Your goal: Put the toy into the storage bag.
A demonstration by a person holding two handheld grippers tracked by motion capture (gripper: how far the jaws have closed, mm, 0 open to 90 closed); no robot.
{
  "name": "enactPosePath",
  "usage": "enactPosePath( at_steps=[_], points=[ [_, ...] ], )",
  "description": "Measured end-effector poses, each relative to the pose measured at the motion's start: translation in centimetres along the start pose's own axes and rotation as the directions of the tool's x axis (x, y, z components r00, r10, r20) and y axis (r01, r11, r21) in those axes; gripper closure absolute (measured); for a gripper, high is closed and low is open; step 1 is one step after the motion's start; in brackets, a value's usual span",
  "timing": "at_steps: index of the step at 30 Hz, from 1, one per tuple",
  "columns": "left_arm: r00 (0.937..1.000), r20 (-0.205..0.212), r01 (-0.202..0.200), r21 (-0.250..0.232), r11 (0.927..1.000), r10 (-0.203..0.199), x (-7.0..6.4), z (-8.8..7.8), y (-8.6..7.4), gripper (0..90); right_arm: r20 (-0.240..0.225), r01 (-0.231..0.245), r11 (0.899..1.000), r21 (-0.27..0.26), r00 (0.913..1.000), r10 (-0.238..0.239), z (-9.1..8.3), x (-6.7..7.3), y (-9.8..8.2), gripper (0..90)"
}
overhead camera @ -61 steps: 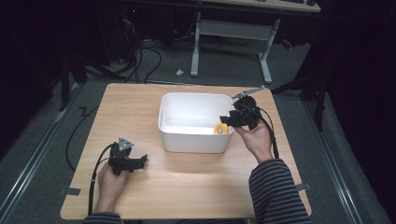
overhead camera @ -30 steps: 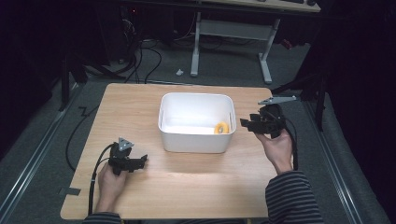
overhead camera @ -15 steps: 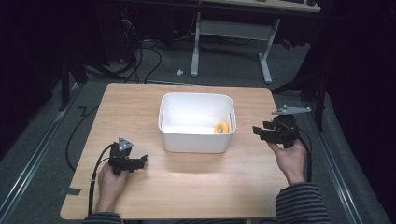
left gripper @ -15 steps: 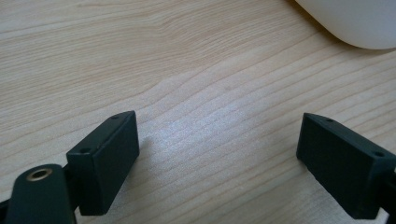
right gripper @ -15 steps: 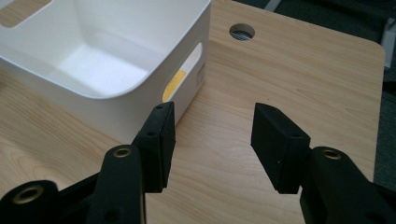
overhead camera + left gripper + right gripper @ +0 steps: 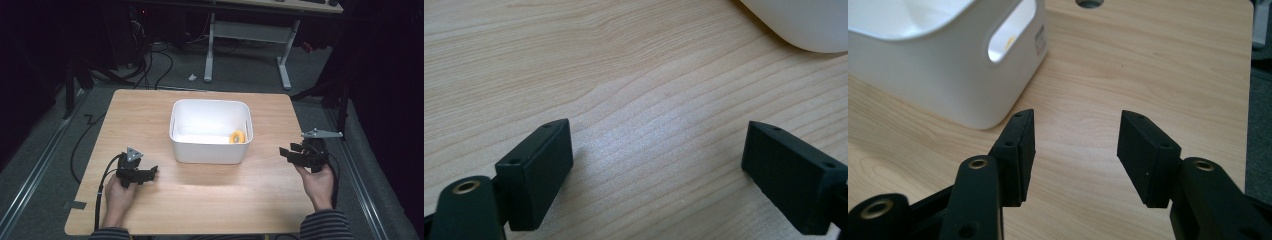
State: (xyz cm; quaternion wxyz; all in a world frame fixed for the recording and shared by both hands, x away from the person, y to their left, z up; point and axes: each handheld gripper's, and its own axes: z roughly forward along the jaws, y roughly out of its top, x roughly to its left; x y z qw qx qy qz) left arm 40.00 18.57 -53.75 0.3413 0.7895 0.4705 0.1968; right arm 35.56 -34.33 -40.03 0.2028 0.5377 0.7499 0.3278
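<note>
Flanking white bin (image 6: 210,146) — both hand-held grippers agape.

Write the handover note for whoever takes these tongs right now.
Left tongs: open, empty, low over the table's near-left area.
Right tongs: open, empty, held beside the white bin's right side.
Yellow ring: inside the bin, at its near-right corner.
Done: the ring is binned and released.
Left: no other loose item is on the table, so nothing obvious remains.
</note>
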Motion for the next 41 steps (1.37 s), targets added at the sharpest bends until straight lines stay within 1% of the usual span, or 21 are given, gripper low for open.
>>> enactPosePath(
  at_steps=[4, 8, 10, 13, 15, 18, 21, 24, 25, 27, 29, 31, 34, 36, 41],
  points=[
    [1.0000, 0.000, 0.000, 0.000, 1.0000, 0.000, 0.0, 0.0, 0.0, 13.2, -0.011, -0.021, 1.000, 0.003, 0.9997, 0.021, 0.8, -0.2, -1.3, 49.3],
    [1.0000, 0.000, 0.000, 0.000, 1.0000, 0.000, 0.0, 0.0, 0.0, 13.2, -0.022, -0.052, 0.998, 0.023, 0.9983, 0.053, 1.8, -0.5, -2.7, 48.9],
    [1.0000, 0.000, 0.000, 0.000, 1.0000, 0.000, 0.0, 0.0, 0.0, 13.3, -0.018, -0.057, 0.998, 0.032, 0.9982, 0.058, 2.3, -0.6, -3.3, 48.5],
    [1.0000, 0.000, 0.000, 0.000, 1.0000, 0.000, 0.0, 0.0, 0.0, 13.3, -0.020, -0.066, 0.997, 0.030, 0.9976, 0.067, 3.1, -0.7, -4.2, 46.6],
    [1.0000, 0.000, 0.000, 0.000, 1.0000, 0.000, 0.0, 0.0, 0.0, 13.2, -0.011, -0.064, 0.997, 0.036, 0.9979, 0.065, 3.8, -0.8, -4.8, 45.7],
    [1.0000, 0.000, 0.000, 0.000, 1.0000, 0.000, 0.0, 0.0, 0.0, 13.3, -0.010, -0.074, 0.996, 0.054, 0.9972, 0.075, 4.8, -0.7, -5.7, 44.5],
    [1.0000, 0.000, 0.000, 0.000, 1.0000, 0.000, 0.0, 0.0, 0.0, 13.2, 0.008, -0.072, 0.996, 0.052, 0.9974, 0.072, 5.8, -0.7, -6.6, 42.7],
    [1.0000, 0.000, 0.000, 0.000, 1.0000, 0.000, 0.0, 0.0, 0.0, 13.3, 0.019, -0.094, 0.994, 0.062, 0.9955, 0.093, 6.8, -0.7, -7.5, 41.3],
    [1.0000, 0.000, 0.000, 0.000, 1.0000, 0.000, 0.0, 0.0, 0.0, 13.3, 0.028, -0.094, 0.994, 0.060, 0.9953, 0.093, 7.1, -0.7, -7.8, 40.8],
    [1.0000, 0.000, 0.000, 0.000, 1.0000, 0.000, 0.0, 0.0, 0.0, 13.2, 0.035, -0.092, 0.994, 0.053, 0.9953, 0.090, 7.6, -0.5, -8.2, 39.9],
    [1.0000, 0.000, 0.000, 0.000, 1.0000, 0.000, 0.0, 0.0, 0.0, 13.2, 0.056, -0.076, 0.995, 0.061, 0.9958, 0.073, 8.1, -0.4, -8.5, 38.3],
    [1.0000, 0.000, 0.000, 0.000, 1.0000, 0.000, 0.0, 0.0, 0.0, 13.2, 0.076, -0.047, 0.998, 0.033, 0.9961, 0.045, 8.5, -0.1, -8.9, 36.0],
    [1.0000, -0.001, 0.002, -0.001, 1.0000, -0.002, 0.0, 0.0, 0.0, 13.3, 0.100, 0.000, 1.000, -0.011, 0.9950, 0.001, 8.8, 0.4, -9.5, 31.6],
    [1.0000, -0.001, 0.002, -0.001, 1.0000, -0.002, 0.0, 0.0, 0.0, 13.2, 0.100, -0.006, 1.000, -0.018, 0.9950, 0.008, 8.8, 0.5, -9.7, 30.7],
    [1.0000, -0.001, 0.002, -0.001, 1.0000, -0.002, 0.0, 0.0, 0.0, 13.2, 0.090, 0.003, 1.000, -0.011, 0.9959, -0.002, 8.8, 0.5, -9.7, 26.1]
  ],
)
